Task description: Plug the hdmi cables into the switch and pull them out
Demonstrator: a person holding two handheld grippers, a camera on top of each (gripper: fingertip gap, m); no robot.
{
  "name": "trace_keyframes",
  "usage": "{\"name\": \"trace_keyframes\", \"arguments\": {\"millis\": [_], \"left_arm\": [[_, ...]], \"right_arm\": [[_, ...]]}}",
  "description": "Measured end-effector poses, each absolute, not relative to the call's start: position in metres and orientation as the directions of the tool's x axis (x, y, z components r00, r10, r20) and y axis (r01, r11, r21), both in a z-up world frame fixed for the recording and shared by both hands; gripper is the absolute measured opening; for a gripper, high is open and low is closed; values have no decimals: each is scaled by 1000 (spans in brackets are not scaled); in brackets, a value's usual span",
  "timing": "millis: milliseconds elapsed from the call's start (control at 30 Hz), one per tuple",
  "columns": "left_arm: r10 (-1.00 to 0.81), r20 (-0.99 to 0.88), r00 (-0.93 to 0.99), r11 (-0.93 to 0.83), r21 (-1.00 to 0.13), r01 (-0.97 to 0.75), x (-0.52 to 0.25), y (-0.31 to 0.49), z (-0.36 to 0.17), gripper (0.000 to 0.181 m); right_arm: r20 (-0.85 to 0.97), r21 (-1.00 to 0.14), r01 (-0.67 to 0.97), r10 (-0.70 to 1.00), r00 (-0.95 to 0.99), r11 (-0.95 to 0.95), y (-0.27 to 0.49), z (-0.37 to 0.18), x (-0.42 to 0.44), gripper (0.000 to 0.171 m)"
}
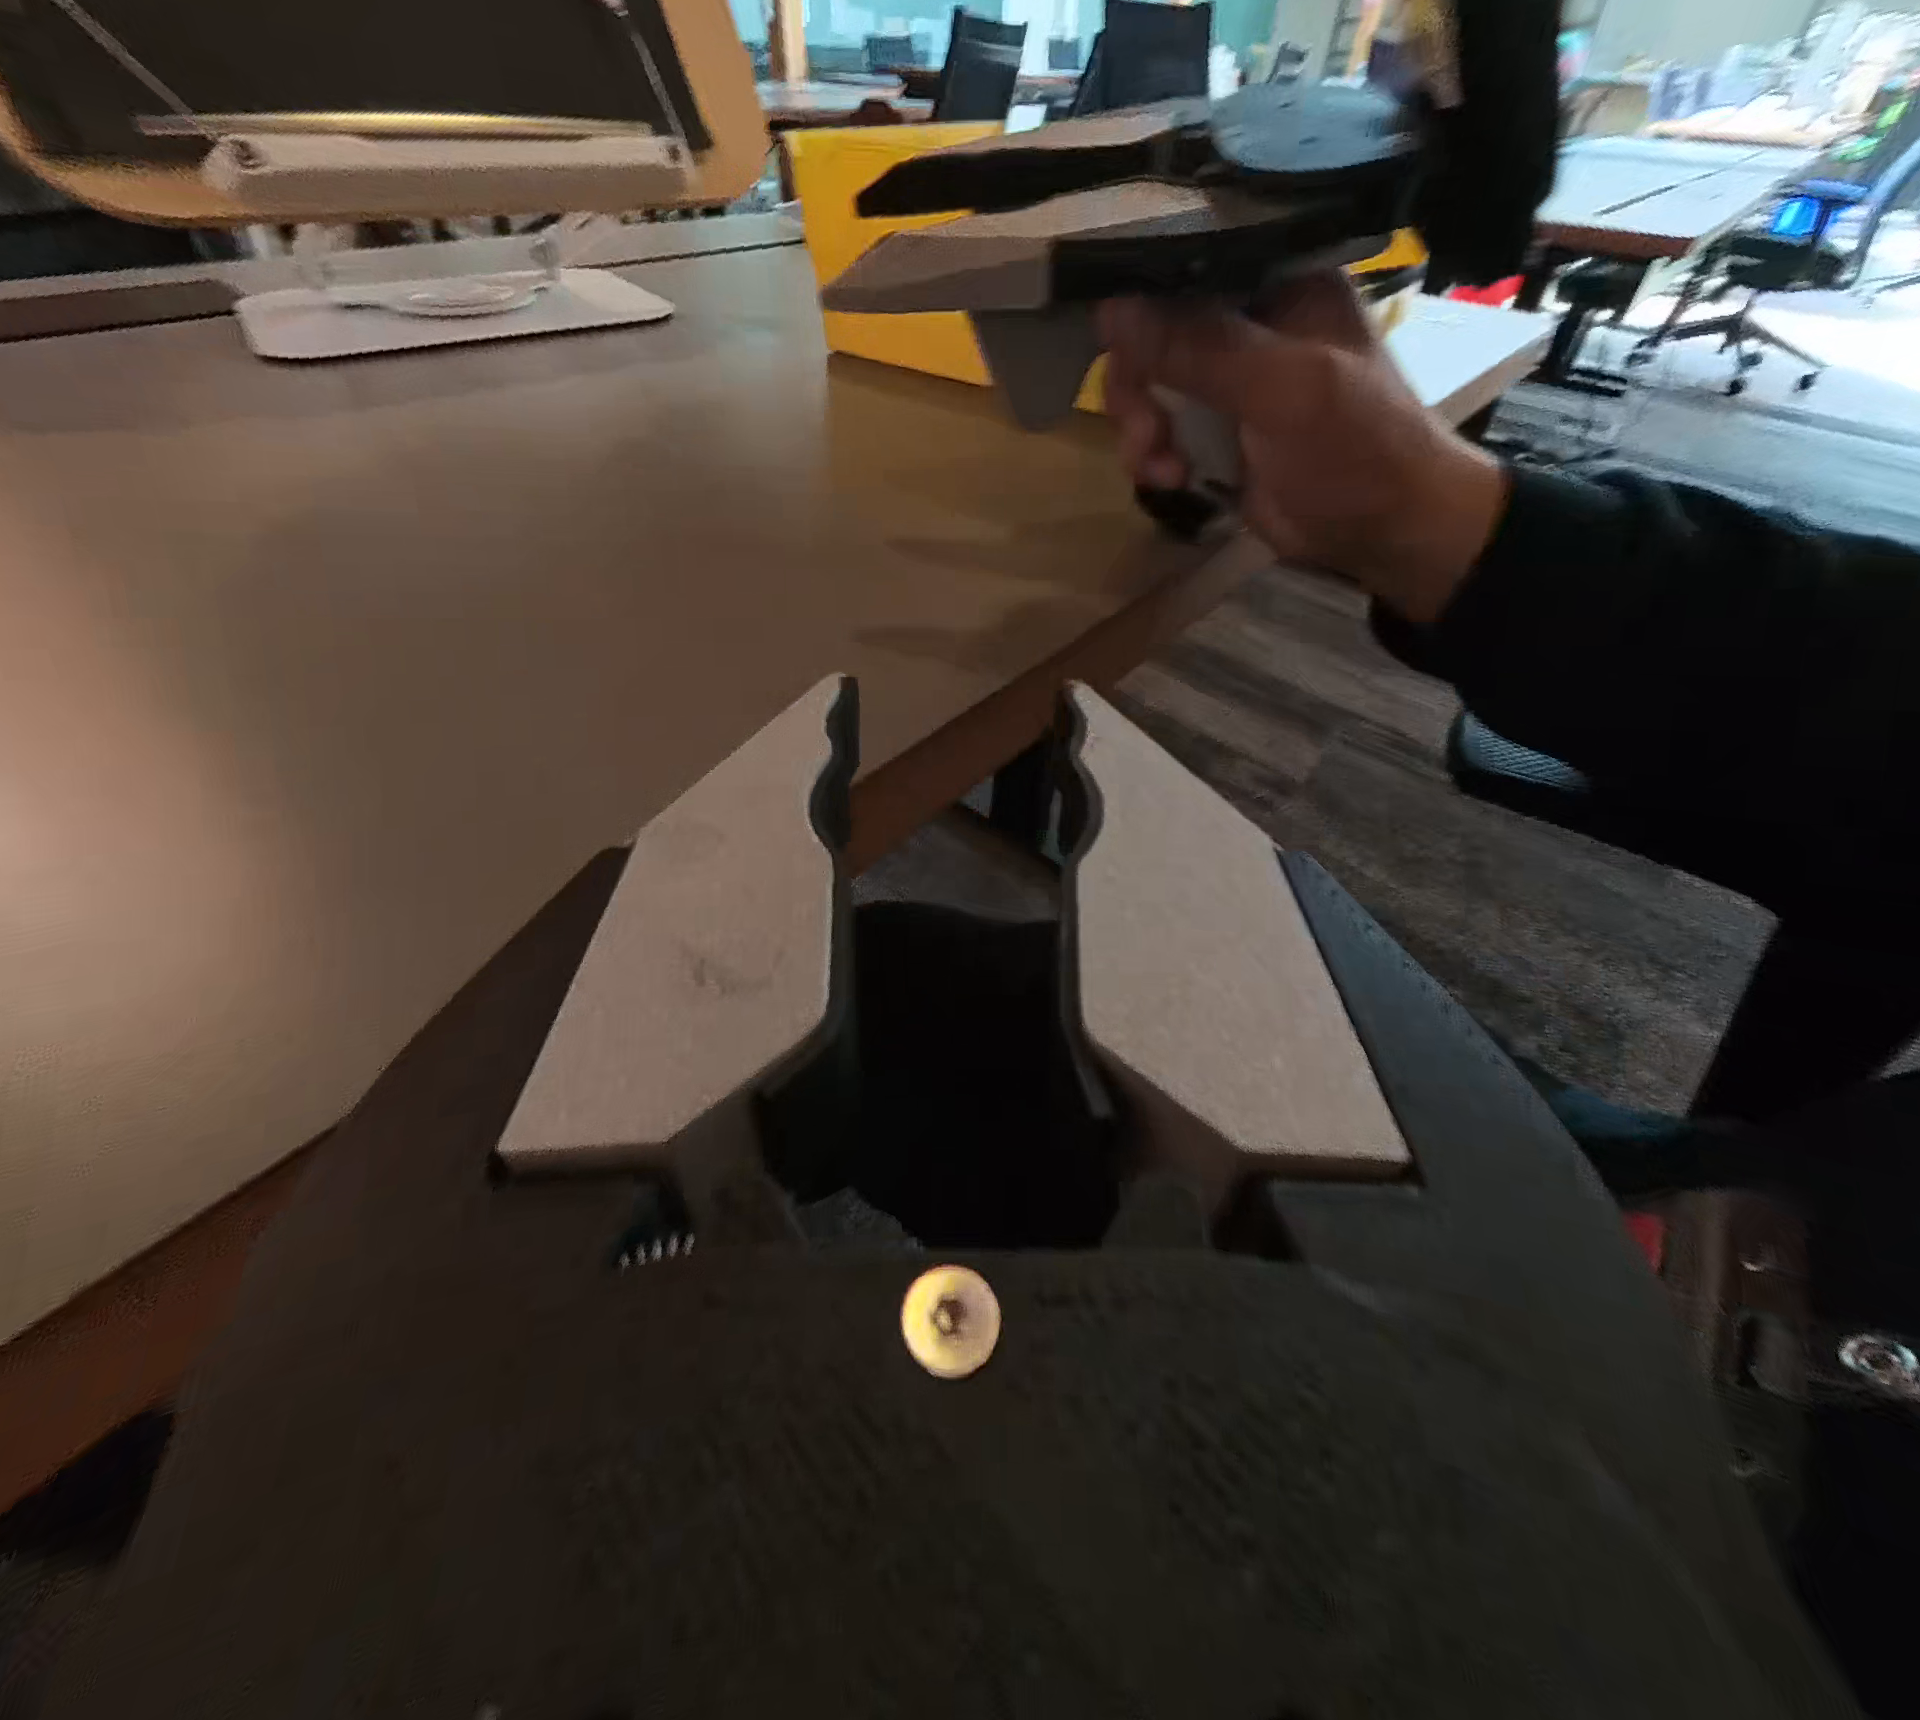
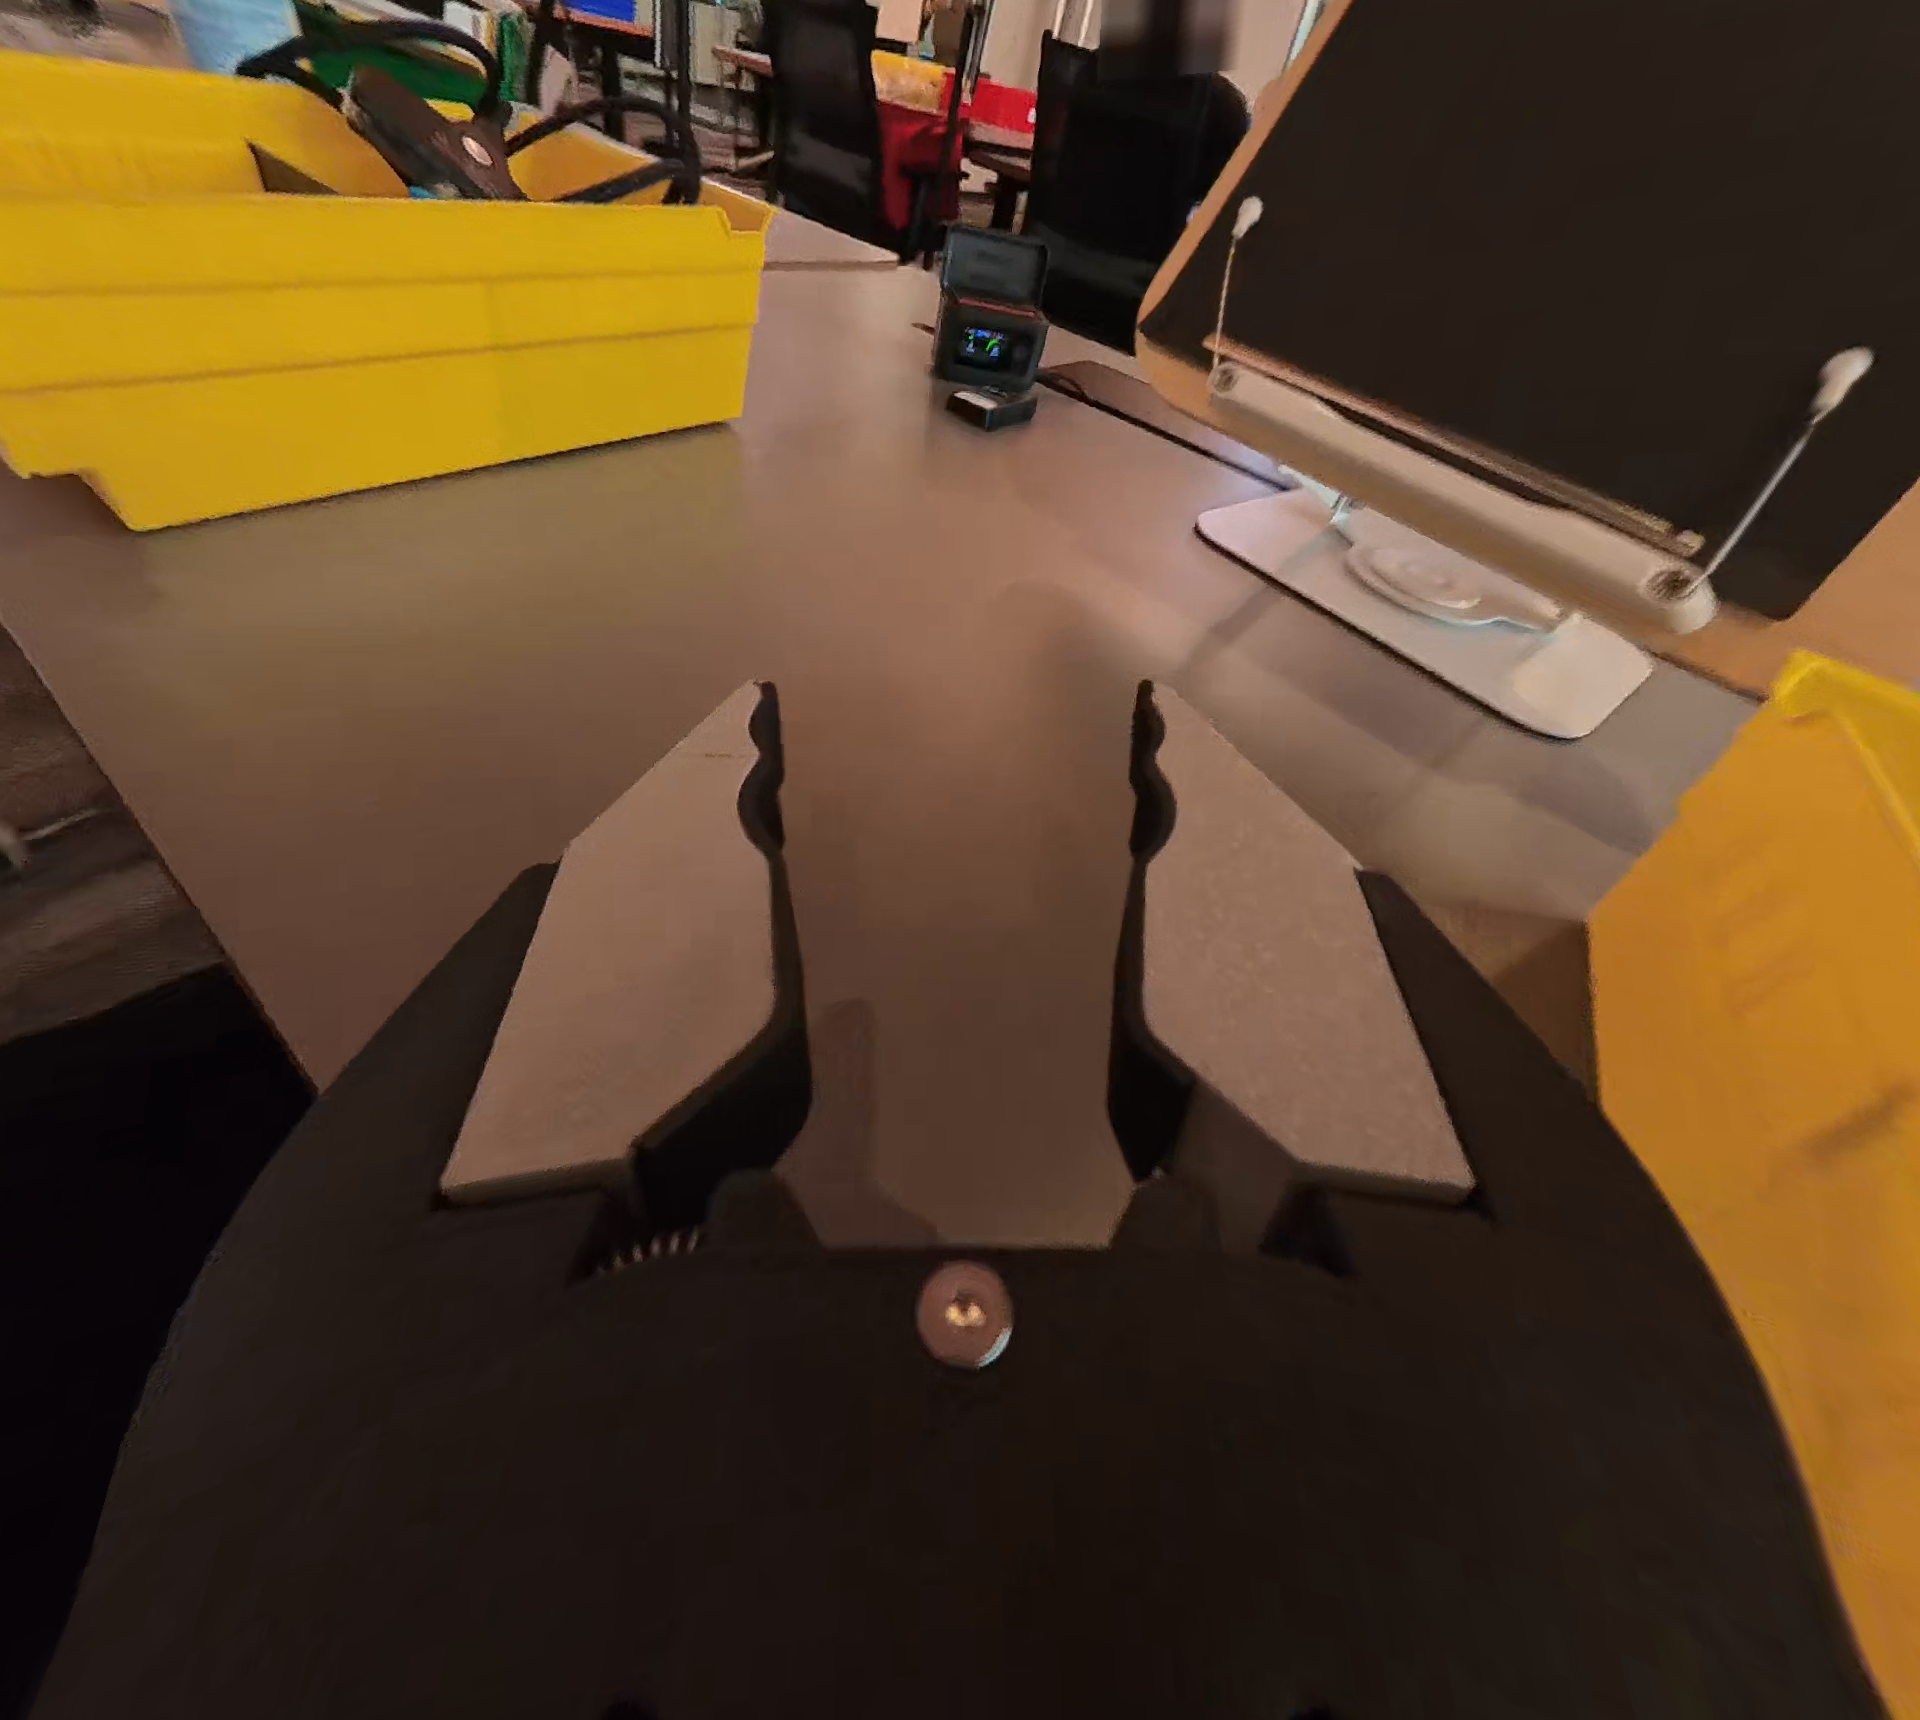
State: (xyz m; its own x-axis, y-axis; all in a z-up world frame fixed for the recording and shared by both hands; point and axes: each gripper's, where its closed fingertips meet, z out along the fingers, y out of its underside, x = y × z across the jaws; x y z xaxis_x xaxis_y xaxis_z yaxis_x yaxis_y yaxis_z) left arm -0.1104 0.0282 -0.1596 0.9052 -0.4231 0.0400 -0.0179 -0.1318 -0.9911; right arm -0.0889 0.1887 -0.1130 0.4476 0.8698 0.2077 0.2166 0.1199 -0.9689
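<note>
My left gripper [image 1: 956,714] is open and empty, with its tips over the front edge of the brown table [image 1: 416,631]. My right gripper [image 2: 956,704] is open and empty, a little above the table top. It also shows in the left wrist view [image 1: 847,247], held by a hand [image 1: 1299,444] in a dark sleeve. Black cables [image 2: 436,60] loop out of a yellow bin [image 2: 364,299] at the far left of the right wrist view, beside a dark object. I cannot pick out the switch in either view.
A black board on a stand with a white base [image 2: 1455,610] stands at the right; it shows in the left wrist view [image 1: 447,309] at the far left. A small black device with a lit screen [image 2: 987,320] sits farther back. A second yellow bin [image 2: 1766,1047] is close on the right.
</note>
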Motion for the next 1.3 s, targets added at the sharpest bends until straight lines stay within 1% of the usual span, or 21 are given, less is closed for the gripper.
{"name": "trace_keyframes", "arguments": {"millis": [167,200,233,300,333,433,533,733,867,1100,1300], "left_arm": [[-470,-28,882,-79,-994,-74,-86,12,-175,32],[-461,-47,886,-68,-994,-88,-86,9,-179,29],[-455,-60,888,-48,-995,-92,-87,7,-181,26],[-473,-65,879,-49,-994,-100,-84,6,-184,26],[-490,-65,869,-71,-991,-114,-82,6,-188,30],[-515,-76,854,-97,-984,-147,-78,5,-199,30],[-509,-109,854,-131,-971,-202,-77,6,-212,28],[-523,-121,844,-158,-959,-235,-70,6,-222,26],[-514,-122,849,-164,-957,-237,-71,7,-224,25],[-485,-116,867,-178,-957,-227,-78,9,-224,24],[-462,-127,877,-199,-950,-243,-83,11,-229,27]], "right_arm": [[73,-983,183,907,416,-5,196,-118,-89,77],[51,-983,183,913,406,-26,196,-119,-89,82],[39,-982,185,917,397,-39,196,-120,-90,83],[51,-981,193,920,389,-28,195,-121,-92,80],[66,-980,199,919,389,-14,194,-121,-92,79],[97,-977,213,917,388,13,192,-121,-93,78],[72,-978,210,924,376,-10,192,-122,-94,77],[44,-978,205,933,356,-32,192,-123,-94,71],[41,-981,191,935,353,-29,191,-121,-93,67],[11,-981,184,941,340,-55,191,-121,-93,67],[10,-980,191,942,335,-58,191,-122,-94,68]]}}
